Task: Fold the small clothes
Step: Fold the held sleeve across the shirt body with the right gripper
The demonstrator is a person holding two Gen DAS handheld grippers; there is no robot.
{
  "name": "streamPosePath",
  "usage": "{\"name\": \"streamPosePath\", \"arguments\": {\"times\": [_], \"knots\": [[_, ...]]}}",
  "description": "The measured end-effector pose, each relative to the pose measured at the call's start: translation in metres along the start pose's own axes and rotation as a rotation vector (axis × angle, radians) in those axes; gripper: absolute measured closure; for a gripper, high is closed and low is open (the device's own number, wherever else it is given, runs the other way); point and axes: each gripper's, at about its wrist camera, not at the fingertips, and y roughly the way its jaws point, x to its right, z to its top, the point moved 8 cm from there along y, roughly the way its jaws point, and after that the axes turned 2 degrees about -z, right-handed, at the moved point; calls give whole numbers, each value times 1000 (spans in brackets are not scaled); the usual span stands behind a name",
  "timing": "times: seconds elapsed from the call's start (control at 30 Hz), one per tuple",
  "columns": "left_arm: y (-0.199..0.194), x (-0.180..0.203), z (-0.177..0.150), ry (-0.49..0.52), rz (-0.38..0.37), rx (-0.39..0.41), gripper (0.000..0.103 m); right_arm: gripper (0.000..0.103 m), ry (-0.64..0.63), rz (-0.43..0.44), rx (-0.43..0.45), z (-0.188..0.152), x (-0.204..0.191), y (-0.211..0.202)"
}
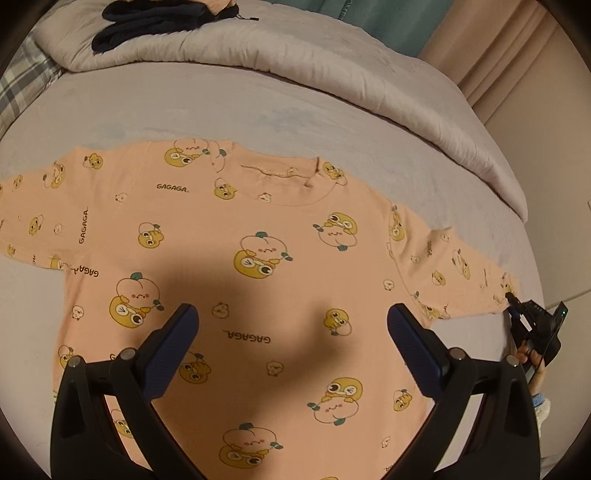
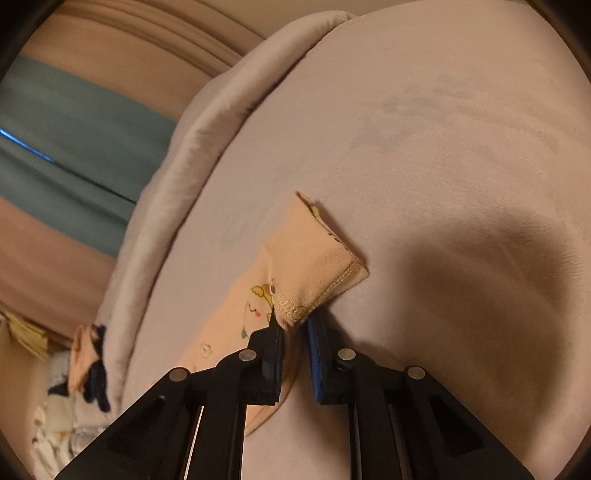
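Shirt (image 1: 258,266), peach w/ duck+peach print, lies flat face up on bed (image 1: 221,110), collar toward far side, both sleeves spread out to the sides. Body mostly smooth, no folds made yet, so task looks early.

Left tongs (image 1: 291,325) spread wide, hovering over lower chest of shirt, gripping nothing. Right tongs (image 2: 293,325) pressed together on the cuff (image 2: 325,266) of shirt's right sleeve; cuff end sticks up past the tips, a bit crumpled, rest of sleeve trails back under the tool. In left wrist view the right tongs (image 1: 511,297) show small at sleeve tip, bed edge side.

Step in hand, as I judge it: fold right sleeve in across the chest.

How to do well:
- keep pinch on both cuff layers, don't let hem slip out
- lift only enough to clear the body fabric, else shoulder drags and body shifts
- carry cuff inward across the chest, crease near shoulder seam, keep sleeve edge straight
- left tongs could press down near right shoulder to anchor the shirt; they're free
- lay cuff flat before releasing, no twist

Risk: bed cover is soft, shirt may bunch if pulled sideways.

Duvet (image 1: 332,66) rolled at far side, dark clothes (image 1: 147,22) piled on it; not in the way.
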Motion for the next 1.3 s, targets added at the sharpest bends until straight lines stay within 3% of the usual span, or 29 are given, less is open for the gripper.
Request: {"name": "streamPosePath", "arguments": {"times": [0.07,0.17,0.3,0.5,0.63,0.73,0.8,1.03,1.1,1.17,1.23,1.3], "knots": [[-1,-4,1,-13,-12,-3,1,95,-39,-22,15,0,-5,-6],[-10,-13,6,-34,-26,23,1,95,-180,-16,66,-3,-43,-26],[-24,-30,12,-78,-56,51,1,95,-411,22,76,-32,-117,-52],[-48,-58,10,-148,-142,57,1,95,-753,149,29,-124,-234,-71],[-62,-81,8,-216,-202,60,1,95,-924,199,-4,-192,-293,-57],[-71,-104,5,-272,-204,78,1,95,-1049,204,2,-244,-326,-39],[-75,-120,1,-304,-191,84,1,95,-1137,176,26,-274,-333,-29],[-80,-157,-6,-369,-150,86,1,94,-1335,189,-68,-398,-360,20],[-80,-162,-5,-380,-147,89,1,77,-1379,216,-144,-420,-357,23],[-77,-161,-5,-385,-162,83,1,70,-1365,289,-246,-430,-353,19],[-74,-162,-6,-385,-182,77,1,62,-1296,374,-297,-415,-351,3],[-67,-160,-4,-397,-226,66,1,41,-1218,419,-306,-387,-348,-11]]}}
